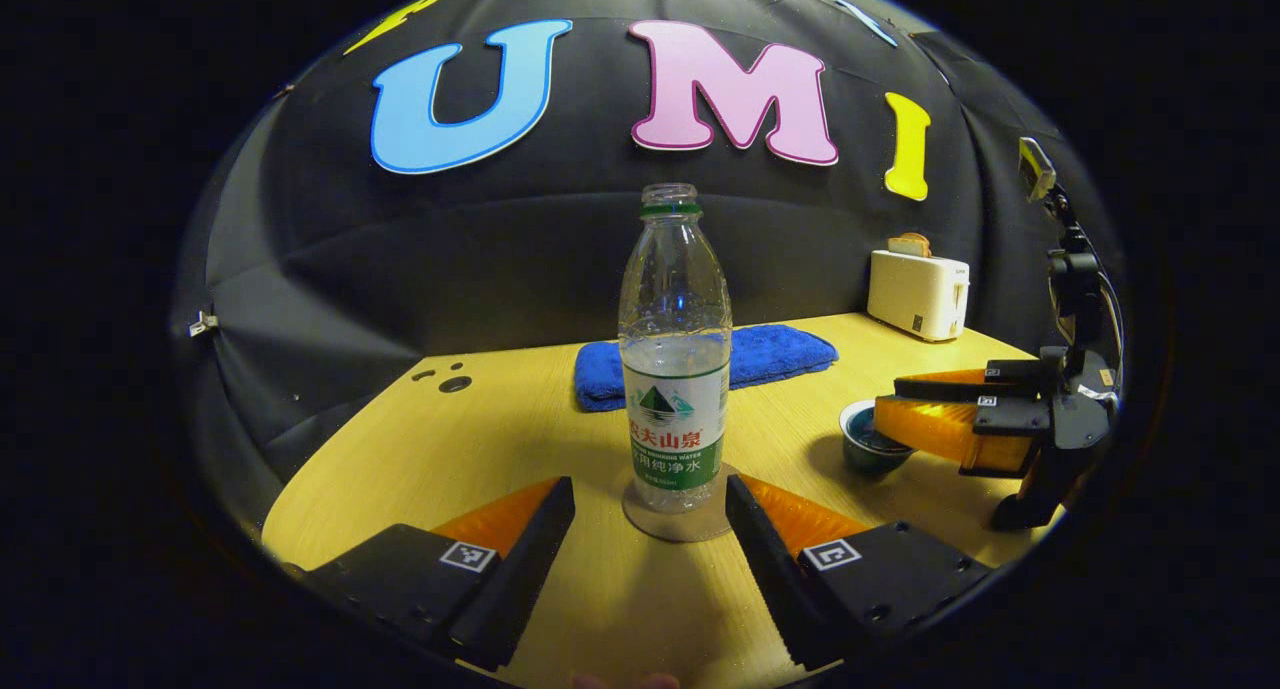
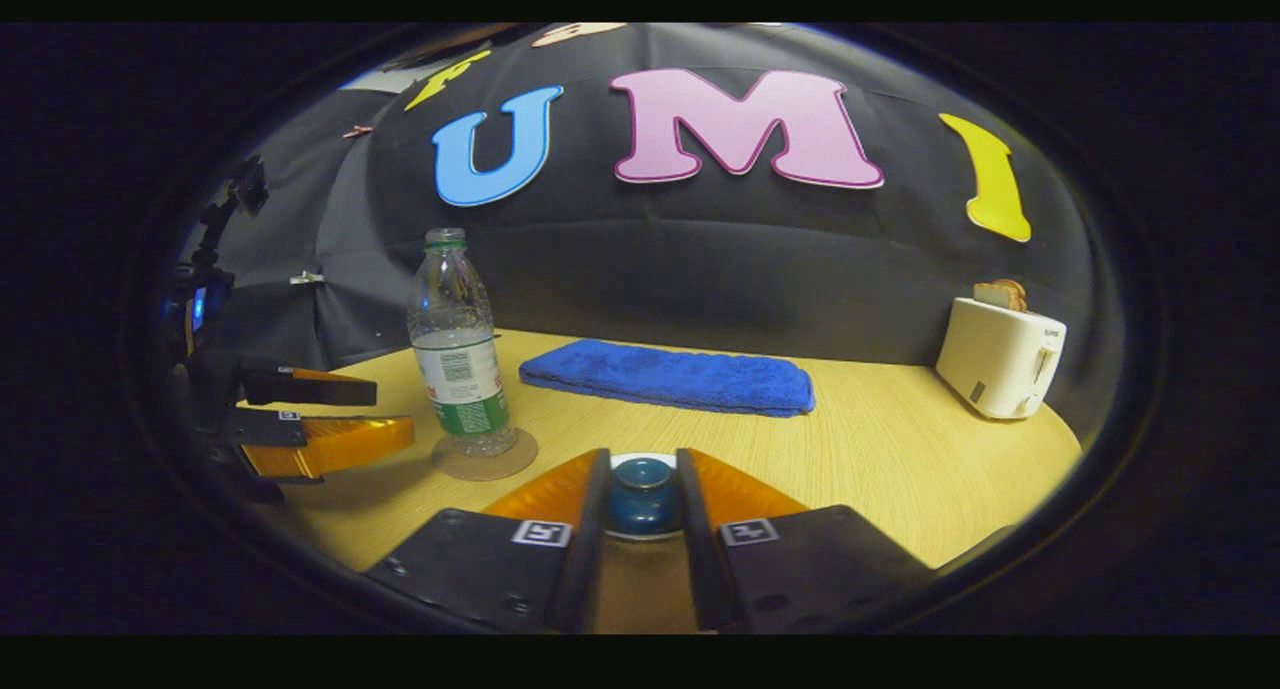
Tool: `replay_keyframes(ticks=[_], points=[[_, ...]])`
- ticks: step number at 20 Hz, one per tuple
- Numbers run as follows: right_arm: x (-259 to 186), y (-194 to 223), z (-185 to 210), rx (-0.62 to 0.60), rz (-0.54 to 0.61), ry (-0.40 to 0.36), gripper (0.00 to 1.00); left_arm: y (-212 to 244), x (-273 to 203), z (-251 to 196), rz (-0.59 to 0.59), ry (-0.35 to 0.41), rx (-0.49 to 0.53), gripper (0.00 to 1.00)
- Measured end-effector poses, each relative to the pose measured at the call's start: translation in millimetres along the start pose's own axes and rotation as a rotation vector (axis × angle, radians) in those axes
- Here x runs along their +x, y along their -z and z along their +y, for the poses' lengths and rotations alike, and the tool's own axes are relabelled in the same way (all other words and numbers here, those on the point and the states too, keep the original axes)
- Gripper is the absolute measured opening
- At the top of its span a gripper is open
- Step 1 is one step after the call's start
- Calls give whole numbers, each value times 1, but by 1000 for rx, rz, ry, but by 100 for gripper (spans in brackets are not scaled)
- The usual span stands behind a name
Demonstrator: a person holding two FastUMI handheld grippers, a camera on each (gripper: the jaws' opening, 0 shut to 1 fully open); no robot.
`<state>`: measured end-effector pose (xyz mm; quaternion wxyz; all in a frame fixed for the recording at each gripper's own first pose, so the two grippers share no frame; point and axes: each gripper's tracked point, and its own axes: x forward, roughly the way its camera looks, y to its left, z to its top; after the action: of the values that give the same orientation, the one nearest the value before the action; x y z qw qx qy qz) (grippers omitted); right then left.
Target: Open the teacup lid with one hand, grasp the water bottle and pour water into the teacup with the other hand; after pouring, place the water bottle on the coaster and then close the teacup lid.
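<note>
An uncapped clear water bottle (image 1: 672, 369), about half full, stands upright on a round coaster (image 1: 680, 526). My left gripper (image 1: 650, 487) is open, its fingers flanking the bottle's base without touching it. In the right gripper view the bottle (image 2: 455, 354) and coaster (image 2: 487, 460) sit at left, with the left gripper (image 2: 392, 411) beside them. My right gripper (image 2: 642, 461) is shut on the blue knob of the teacup lid (image 2: 642, 499). Farther right in the left gripper view, the right gripper (image 1: 888, 401) reaches over the small teacup (image 1: 865, 451). I cannot tell whether the lid is lifted off the cup.
A folded blue towel (image 1: 705, 364) lies behind the bottle. A white toaster (image 1: 918, 291) with toast in it stands at the back right of the wooden table (image 1: 480, 439). The table's edges curve close on the left and right.
</note>
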<state>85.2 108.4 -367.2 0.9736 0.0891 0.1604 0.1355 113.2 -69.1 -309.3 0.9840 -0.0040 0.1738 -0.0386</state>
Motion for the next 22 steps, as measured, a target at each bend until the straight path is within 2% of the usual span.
replay_keyframes(ticks=[1, 2, 4, 6, 11, 17, 22], points=[[0, 0, 0, -1, 3, -1, 46, -1, -1, 0, -1, -3, 3, 96], [1, 1, -1, -1, 6, -2, 64, -3, -3, 1, -4, -4, 3, 96], [-2, -8, 3, 7, -16, -11, 86, -6, -8, 3, -4, -10, 7, 96], [-10, -29, 3, 9, -53, -6, 99, -15, -17, 4, -6, -13, 9, 96], [-52, -102, 1, 4, -114, 40, 99, -63, -50, 4, -31, -28, 10, 96], [-108, -198, 8, -17, -143, 48, 99, -153, -102, 4, -94, -48, -33, 95], [-149, -260, 15, -21, -202, 57, 98, -213, -136, 12, -158, -70, -56, 95]])
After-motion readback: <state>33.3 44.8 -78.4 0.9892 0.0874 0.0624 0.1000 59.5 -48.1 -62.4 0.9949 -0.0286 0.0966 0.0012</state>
